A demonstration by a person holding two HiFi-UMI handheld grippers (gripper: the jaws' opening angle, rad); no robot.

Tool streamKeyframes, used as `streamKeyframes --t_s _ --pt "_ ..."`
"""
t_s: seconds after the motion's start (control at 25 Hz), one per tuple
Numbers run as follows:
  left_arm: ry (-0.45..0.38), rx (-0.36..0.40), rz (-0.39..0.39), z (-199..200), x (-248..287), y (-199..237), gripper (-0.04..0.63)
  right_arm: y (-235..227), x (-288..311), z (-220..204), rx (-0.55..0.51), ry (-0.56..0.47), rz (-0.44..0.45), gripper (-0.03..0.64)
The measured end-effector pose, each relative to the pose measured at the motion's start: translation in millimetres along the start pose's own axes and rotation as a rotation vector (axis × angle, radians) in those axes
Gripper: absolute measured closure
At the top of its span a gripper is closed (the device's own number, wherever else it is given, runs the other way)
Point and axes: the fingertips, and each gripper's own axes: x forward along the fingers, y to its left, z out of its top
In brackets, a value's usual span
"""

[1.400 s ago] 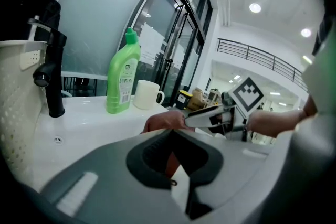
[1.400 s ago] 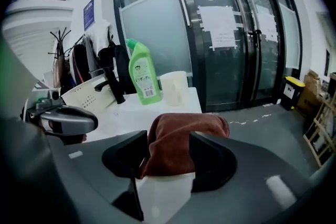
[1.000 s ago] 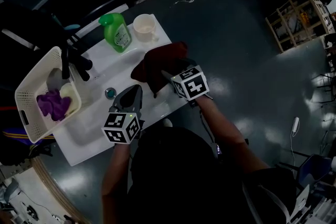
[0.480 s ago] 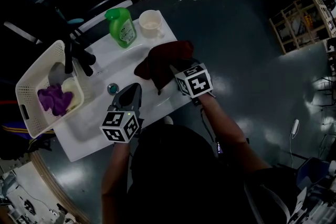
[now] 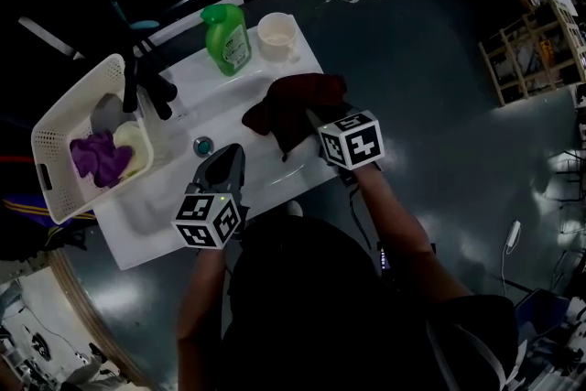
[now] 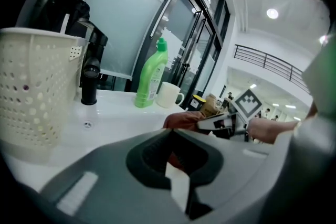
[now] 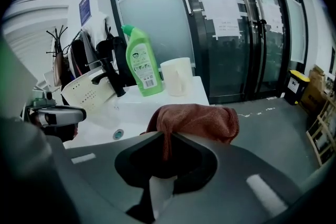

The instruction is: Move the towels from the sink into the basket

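the white sink (image 5: 151, 211) stands on a dark grey, glossy floor (image 5: 412, 59) that throws back pale patches of light. a black tap (image 5: 151, 87) rises at its back edge, and the round drain (image 5: 202, 145) sits in the basin below it. a green bottle (image 5: 227, 39) and a pale mug (image 5: 276, 34) stand side by side at the sink's far corner.

the red-brown towel (image 5: 293, 105) lies bunched on the sink's right rim, partly hanging over the edge. the right gripper (image 5: 309, 116) has just been closing, and its jaws are now pinched on a fold of this towel, which runs down between them.

the left gripper (image 5: 233, 153) hovers over the basin near the drain, jaws pressed together with nothing between them.

the cream perforated basket (image 5: 50, 169) sits tilted at the sink's left end, beside the tap. a purple towel (image 5: 99, 158) and a pale cloth (image 5: 133, 142) lie inside it.

behind the sink run tall glass doors (image 7: 236, 34) in dark frames, with sheets of paper taped to them. a yellow-lidded bin (image 7: 297, 83) stands on the floor by the doors, wooden shelving (image 5: 540, 41) stands further off, and a railing (image 6: 273, 60) runs along an upper level under ceiling lights.
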Motion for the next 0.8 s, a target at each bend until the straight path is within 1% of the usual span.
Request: streamKeyframes --t_s 0.2,0.48,0.64,0.8 --pt "-0.034 -0.001 0.018 5.2 -8.3 4.1 0.586 10.4 -5.0 9.2 -0.026 -0.028 0.016 0.578" --pt "-0.065 0.000 0.015 8.5 -29.6 8.8 0.586 42.3 -18.2 25.6 -0.060 -0.076 0.039 0.578" --pt "-0.082 0.001 0.025 11.3 -49.2 20.4 0.586 64.9 -25.0 39.1 -0.087 -0.102 0.051 0.578" --pt "-0.097 0.000 0.040 13.5 -69.4 35.3 0.586 86.8 -27.7 47.2 -0.091 -0.119 0.058 0.578"
